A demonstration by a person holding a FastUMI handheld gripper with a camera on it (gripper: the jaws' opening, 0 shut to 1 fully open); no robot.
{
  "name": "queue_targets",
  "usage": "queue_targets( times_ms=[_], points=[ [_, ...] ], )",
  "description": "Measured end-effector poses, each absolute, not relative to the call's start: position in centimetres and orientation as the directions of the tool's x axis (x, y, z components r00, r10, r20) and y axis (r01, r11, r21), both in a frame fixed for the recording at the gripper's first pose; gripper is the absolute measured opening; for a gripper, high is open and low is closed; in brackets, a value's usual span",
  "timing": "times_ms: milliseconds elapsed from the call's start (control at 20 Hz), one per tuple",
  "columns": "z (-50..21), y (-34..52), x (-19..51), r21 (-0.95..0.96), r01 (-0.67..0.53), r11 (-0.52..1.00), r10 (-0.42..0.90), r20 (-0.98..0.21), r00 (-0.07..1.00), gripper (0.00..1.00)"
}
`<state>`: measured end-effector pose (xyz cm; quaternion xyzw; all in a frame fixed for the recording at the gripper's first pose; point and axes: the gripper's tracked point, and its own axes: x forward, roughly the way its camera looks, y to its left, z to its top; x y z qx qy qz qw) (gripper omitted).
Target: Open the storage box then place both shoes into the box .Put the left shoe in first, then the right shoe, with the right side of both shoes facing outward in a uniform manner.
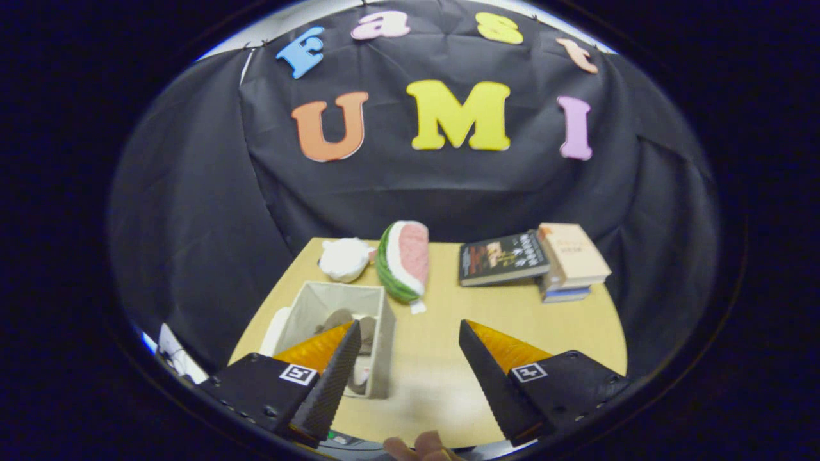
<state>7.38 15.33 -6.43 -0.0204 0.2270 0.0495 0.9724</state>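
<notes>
An open beige storage box point(382, 333) stands on the wooden table point(544, 326), partly behind my left finger. Inside it lie shoes point(366, 336), grey and pale, mostly hidden by that finger, so I cannot tell which way they face. My gripper point(408, 336) hangs above the table to the right of the box, open, with only bare tabletop between its fingers. What may be the box's pale lid point(275, 330) lies against its left side.
Beyond the box sit a white plush toy point(346, 258) and a watermelon-slice plush point(405, 260). A dark book point(503, 257) leans against a stack of books point(572, 262) at the far right. A person's fingertips point(423, 446) show at the table's near edge.
</notes>
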Motion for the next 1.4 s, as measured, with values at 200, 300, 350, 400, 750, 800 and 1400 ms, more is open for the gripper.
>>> queue_targets(
  times_ms=[200,300,350,400,750,800,1400],
  points=[
    [-1.3,10.3,4.4,-0.080,-0.064,0.995,0.040,-0.275,0.961,0.96],
    [0.8,7.5,2.6,-0.080,-0.011,0.997,-0.006,-0.209,0.978,0.96],
    [1.5,6.4,1.8,-0.068,0.014,0.998,-0.027,-0.180,0.983,0.96],
    [2.0,5.7,0.8,-0.043,0.028,0.999,-0.034,-0.150,0.988,0.96],
    [5.7,2.2,-4.1,0.024,0.051,0.998,-0.053,0.066,0.996,0.95],
    [6.4,2.1,-4.5,0.010,0.064,0.998,-0.064,0.097,0.993,0.95],
    [5.5,4.0,-6.4,-0.049,0.079,0.996,-0.075,0.083,0.994,0.95]
  ],
)
